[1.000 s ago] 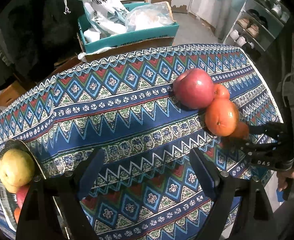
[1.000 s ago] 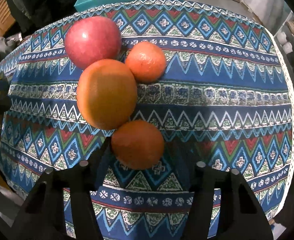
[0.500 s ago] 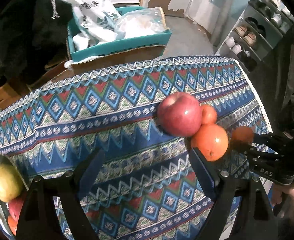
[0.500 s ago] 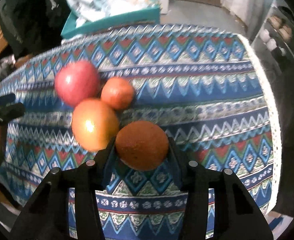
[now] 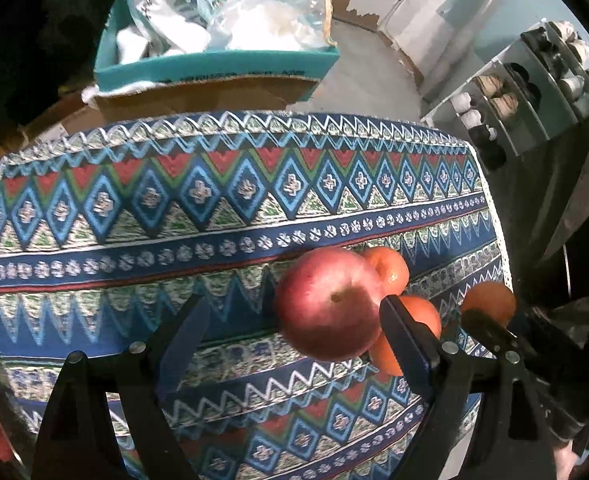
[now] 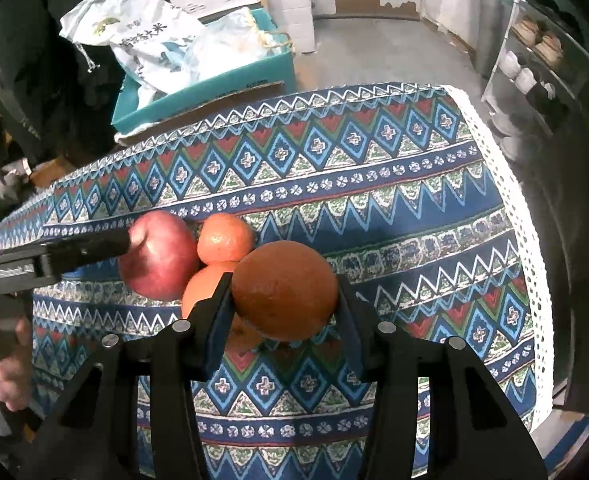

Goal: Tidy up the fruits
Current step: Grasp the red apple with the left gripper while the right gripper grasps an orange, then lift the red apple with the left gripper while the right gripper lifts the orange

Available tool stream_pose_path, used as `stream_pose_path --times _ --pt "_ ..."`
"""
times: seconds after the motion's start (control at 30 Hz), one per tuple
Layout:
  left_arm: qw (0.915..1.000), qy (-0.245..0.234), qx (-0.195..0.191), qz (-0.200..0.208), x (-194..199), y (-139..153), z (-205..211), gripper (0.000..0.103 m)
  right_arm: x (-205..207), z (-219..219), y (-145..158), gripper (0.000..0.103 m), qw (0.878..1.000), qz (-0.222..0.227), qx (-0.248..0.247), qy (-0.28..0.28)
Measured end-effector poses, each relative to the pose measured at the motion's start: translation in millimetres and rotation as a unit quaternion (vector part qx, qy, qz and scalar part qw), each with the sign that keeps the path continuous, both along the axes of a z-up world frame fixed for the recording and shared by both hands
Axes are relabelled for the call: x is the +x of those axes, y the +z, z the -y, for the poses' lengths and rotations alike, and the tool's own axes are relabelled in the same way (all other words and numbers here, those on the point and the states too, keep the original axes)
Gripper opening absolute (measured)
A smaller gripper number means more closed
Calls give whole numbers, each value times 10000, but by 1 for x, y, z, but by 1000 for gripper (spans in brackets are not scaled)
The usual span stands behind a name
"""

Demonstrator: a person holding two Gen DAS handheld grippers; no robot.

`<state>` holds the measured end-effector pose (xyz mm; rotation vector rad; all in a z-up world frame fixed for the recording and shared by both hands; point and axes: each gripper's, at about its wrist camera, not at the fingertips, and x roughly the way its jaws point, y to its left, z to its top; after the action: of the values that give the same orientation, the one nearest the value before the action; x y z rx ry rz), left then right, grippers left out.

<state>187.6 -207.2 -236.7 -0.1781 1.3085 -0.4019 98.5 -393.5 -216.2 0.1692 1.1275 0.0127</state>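
Note:
A red apple (image 5: 328, 304) lies on the patterned tablecloth, touching a small orange (image 5: 390, 270) behind it and a larger orange (image 5: 418, 312) to its right. My left gripper (image 5: 290, 316) is open, its jaws reaching around the apple. In the right wrist view the apple (image 6: 158, 256) has the left gripper's finger across it, beside the small orange (image 6: 224, 238) and the larger one (image 6: 206, 290). My right gripper (image 6: 284, 296) is shut on a dark orange (image 6: 284, 290), held above the cloth; the dark orange also shows in the left wrist view (image 5: 490, 302).
The tablecloth (image 6: 394, 200) ends at a white lace edge on the right. Behind the table stands a teal box (image 5: 214, 64) with bags. A shoe rack (image 5: 534, 80) stands at the far right.
My right gripper closed on the dark orange and lifted it off the cloth. My left gripper moved right, away from the plate, until the apple sits between its jaws.

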Motion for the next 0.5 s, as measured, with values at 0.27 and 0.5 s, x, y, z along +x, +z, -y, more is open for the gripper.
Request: stream_pose_path --times 0.27,0.5 --pt "9994 -310 93 -75 0 -15 26 88 4 11 -6 47 9998 -60 43 -160" --pt "9987 -375 192 -296 3 -37 37 88 4 14 -9 47 9997 -103 81 -187"
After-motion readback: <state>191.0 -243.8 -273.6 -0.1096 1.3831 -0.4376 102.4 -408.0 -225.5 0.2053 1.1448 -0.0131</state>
